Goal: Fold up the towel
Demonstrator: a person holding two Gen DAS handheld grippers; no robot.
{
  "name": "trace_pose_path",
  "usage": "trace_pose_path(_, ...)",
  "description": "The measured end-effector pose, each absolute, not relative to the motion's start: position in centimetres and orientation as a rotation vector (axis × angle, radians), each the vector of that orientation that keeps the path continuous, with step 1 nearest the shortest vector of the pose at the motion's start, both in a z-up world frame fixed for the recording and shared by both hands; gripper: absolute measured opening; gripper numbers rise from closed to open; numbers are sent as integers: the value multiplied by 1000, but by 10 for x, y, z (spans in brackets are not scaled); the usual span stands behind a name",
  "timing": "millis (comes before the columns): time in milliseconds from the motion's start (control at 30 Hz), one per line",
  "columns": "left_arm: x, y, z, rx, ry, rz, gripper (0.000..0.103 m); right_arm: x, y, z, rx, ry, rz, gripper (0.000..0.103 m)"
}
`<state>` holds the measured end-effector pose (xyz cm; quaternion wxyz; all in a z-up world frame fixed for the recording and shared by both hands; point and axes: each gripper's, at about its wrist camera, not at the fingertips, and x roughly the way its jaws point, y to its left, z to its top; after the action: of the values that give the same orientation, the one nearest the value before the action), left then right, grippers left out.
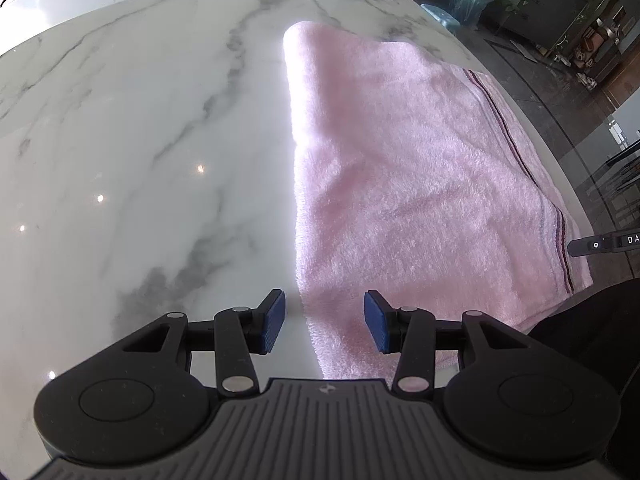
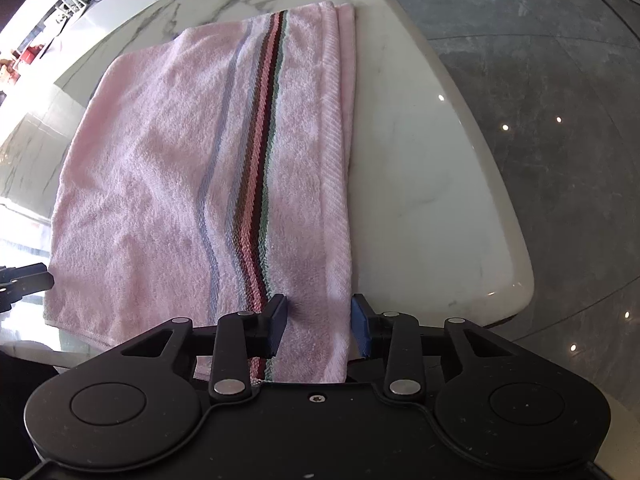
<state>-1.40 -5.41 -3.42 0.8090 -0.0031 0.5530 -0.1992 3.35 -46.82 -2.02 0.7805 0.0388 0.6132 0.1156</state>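
One pink towel (image 2: 160, 184) lies folded flat on the white marble table (image 1: 120, 140), near the table's right-hand rim, striped band (image 2: 260, 184) running along its length close to the hemmed edge. Wide bare marble to the towel's left; only a narrow strip of tabletop between the hem and the rounded table edge (image 2: 500, 216), then dark floor beyond. Two grippers, one per hand. Left gripper (image 1: 325, 322) hovers over the towel's near left corner, jaws partly open, folded edge of the towel between the blue pads (image 1: 274, 322) but not pinched, holding nothing. Right gripper (image 2: 319, 328) sits at the near hem corner, jaws partly open, straddling the hem strip; the dark left finger dents the pile, yet the pads do not clamp it. Towel's far end lies flat, corners roughly aligned.
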Motion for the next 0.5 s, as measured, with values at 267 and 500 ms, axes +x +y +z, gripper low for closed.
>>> trace_pose_path(267, -15, -59, -33, 84, 1165, -363, 9, 45, -440, -22, -79, 1328, 293, 15)
trace_pose_path(500, -10, -42, -32, 80, 1162, -304, 9, 58, -402, -24, -181, 1313, 295, 15)
